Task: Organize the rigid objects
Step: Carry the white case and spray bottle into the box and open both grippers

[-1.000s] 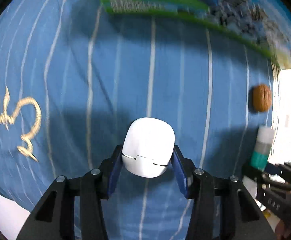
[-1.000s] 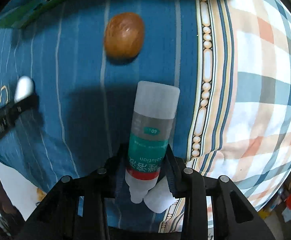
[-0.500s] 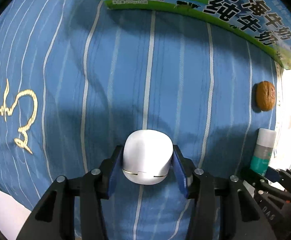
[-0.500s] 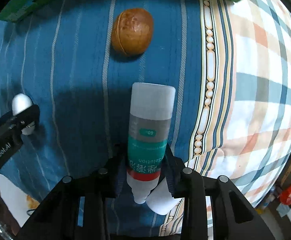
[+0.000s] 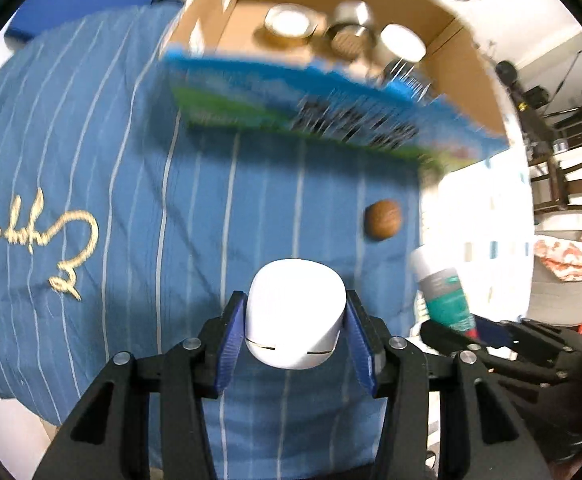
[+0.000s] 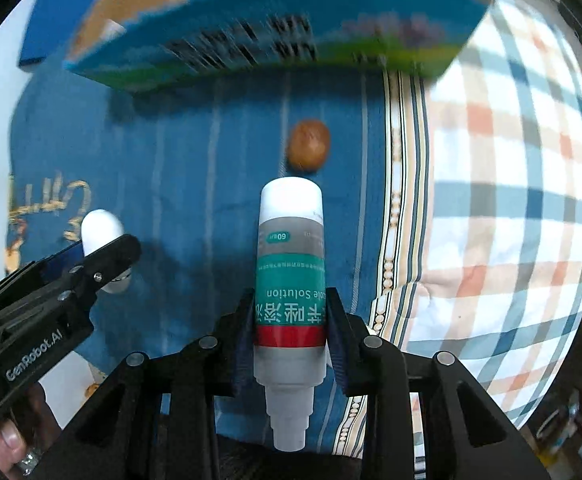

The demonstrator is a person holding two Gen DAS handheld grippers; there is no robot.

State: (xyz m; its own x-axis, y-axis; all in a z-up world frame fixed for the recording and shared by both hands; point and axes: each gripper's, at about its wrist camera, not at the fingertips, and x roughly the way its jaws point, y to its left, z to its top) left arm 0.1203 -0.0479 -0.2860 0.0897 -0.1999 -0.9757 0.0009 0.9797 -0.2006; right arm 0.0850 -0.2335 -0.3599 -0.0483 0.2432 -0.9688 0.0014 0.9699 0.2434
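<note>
1. The left gripper (image 5: 296, 330) has its 2 blue-padded jaws pressed against the sides of a white rounded case (image 5: 296, 314), which sits between them with its domed end sticking out past the fingertips and its seam line nearest the camera.
2. The right gripper (image 6: 289, 320) clamps a solution bottle (image 6: 289, 280) around the lower, red-banded part of its green label; the white cap end points forward, the stepped nozzle end points back toward the camera.
3. Both held things hang above the blue striped bedspread (image 5: 131, 200), apart from it.
4. A brown walnut (image 6: 308, 144) lies on the bedspread just ahead of the bottle's cap, near the bedspread's right edge, where a beaded border meets the plaid sheet (image 6: 511, 160).
5. A blue-and-green milk carton box (image 5: 311, 108), blurred, stands at the far edge of the bedspread; its open top shows 3 round containers (image 5: 291, 24) inside.
6. From the right wrist view, the left gripper with its white case is off to the left, well apart from the bottle.
</note>
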